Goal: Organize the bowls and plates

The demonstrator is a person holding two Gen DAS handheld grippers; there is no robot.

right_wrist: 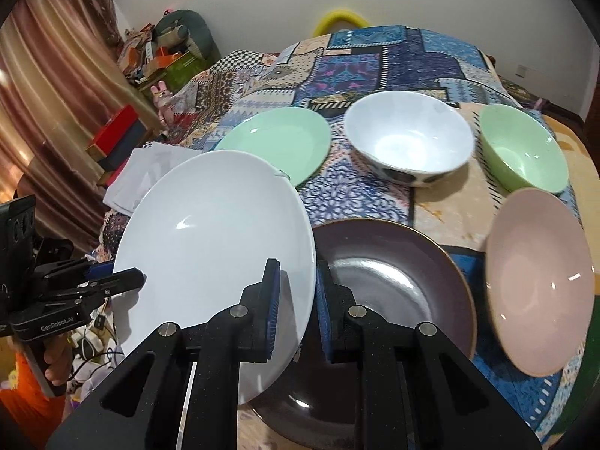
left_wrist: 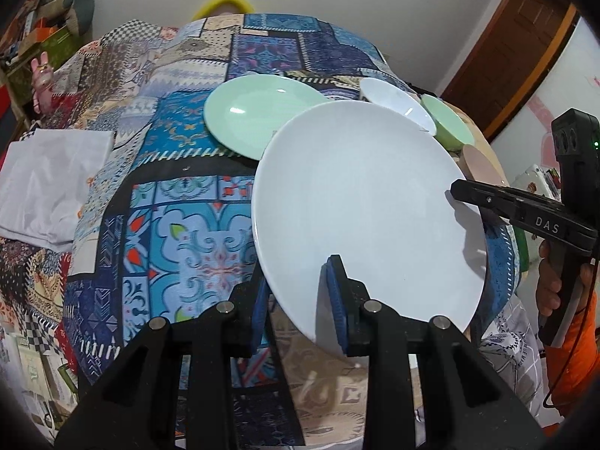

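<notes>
**Holding one white plate with two tools: the risks**

Gripping the white plate point(right_wrist: 213, 247) from two sides, both tools carry it in the air, tilted, above the patchwork cloth point(left_wrist: 180, 225). The left tool point(left_wrist: 300, 300) is closed on the near rim, one pad above and one under. The right tool point(right_wrist: 294, 307) has the opposite rim between its pads, and the gap looks narrow, so I judge it is also clamped on the plate.

The glossy rim is thin and smooth, so it can slide out if one tool pulls away or twists against the other. Below the plate's edge lies the dark brown plate point(right_wrist: 393, 292); a drop would knock it. The pink bowl point(right_wrist: 540, 292), the green bowl point(right_wrist: 525, 150), the white bowl point(right_wrist: 408, 138) and the green plate point(right_wrist: 277, 138) stand near, so a wide swing can hit them.
</notes>
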